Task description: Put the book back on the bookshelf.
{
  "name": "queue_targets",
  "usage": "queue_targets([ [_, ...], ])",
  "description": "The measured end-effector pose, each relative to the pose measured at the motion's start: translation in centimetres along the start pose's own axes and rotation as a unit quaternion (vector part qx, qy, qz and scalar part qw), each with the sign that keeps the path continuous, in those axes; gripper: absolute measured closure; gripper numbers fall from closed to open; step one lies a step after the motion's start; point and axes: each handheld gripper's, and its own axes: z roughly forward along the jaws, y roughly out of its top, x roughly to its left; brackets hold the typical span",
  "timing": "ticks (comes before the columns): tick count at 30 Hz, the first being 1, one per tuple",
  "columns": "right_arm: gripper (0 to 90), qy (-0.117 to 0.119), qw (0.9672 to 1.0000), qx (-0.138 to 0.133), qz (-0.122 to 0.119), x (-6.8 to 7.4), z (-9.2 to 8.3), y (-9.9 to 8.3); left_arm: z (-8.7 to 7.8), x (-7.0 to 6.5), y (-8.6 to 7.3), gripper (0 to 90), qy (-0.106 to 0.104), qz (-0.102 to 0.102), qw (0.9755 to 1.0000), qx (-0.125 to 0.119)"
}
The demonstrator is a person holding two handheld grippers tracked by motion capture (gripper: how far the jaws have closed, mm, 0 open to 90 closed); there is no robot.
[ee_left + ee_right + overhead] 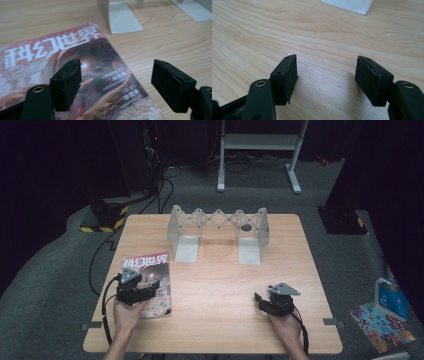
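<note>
A magazine (pixel 150 282) with a reddish cover and white characters lies flat at the table's left side. My left gripper (pixel 145 287) hovers over its lower half. In the left gripper view the jaws stand wide apart above the magazine (pixel 82 75), with nothing between them. My right gripper (pixel 261 300) rests low at the table's right front. Its jaws are open over bare wood in the right gripper view, and nothing sits between the pads (pixel 287 77). A grey expanding bookend rack (pixel 218 227) stands at the table's back.
The rack has two flat white base plates (pixel 187 249) (pixel 249 251) reaching toward me. The wooden table (pixel 220 280) ends close behind my hands. On the floor at right lie a blue box (pixel 391 297) and a colourful booklet (pixel 382 326).
</note>
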Motion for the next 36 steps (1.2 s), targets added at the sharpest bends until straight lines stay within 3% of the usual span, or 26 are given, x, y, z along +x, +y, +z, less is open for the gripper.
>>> queue_targets([
  [3,34.2,0.000,1.0000,0.000,0.000,0.0,0.0,0.0,-0.2,1.6,-0.5,24.1,0.011,-0.019,0.9997,0.006],
  [5,34.2,0.000,1.0000,0.000,0.000,0.0,0.0,0.0,-0.2,2.0,-0.7,24.0,0.018,-0.019,0.9996,0.008],
  [6,34.2,0.000,1.0000,0.000,0.000,0.0,0.0,0.0,-0.2,2.7,-1.0,23.9,0.031,-0.022,0.9991,0.016],
  [9,34.2,0.000,1.0000,0.000,0.000,0.0,0.0,0.0,-0.2,3.3,-1.1,23.1,0.038,-0.026,0.9987,0.023],
  [13,34.1,0.000,1.0000,0.000,0.000,0.0,0.0,0.0,-0.2,5.1,-1.6,23.0,0.060,-0.041,0.9966,0.040],
  [17,34.2,0.000,1.0000,0.000,0.000,0.0,0.0,0.0,-0.2,5.9,-2.0,22.8,0.070,-0.044,0.9954,0.048],
  [23,34.1,0.000,1.0000,0.000,0.000,0.0,0.0,0.0,0.3,7.2,-3.0,23.1,0.087,-0.068,0.9922,0.059],
  [28,34.1,0.000,1.0000,0.000,0.000,0.0,0.0,0.0,0.8,7.8,-3.5,23.9,0.098,-0.070,0.9904,0.067],
  [36,34.0,-0.002,1.0000,0.000,0.000,0.0,0.0,0.0,1.2,8.5,-4.3,25.0,0.089,-0.071,0.9895,0.089],
])
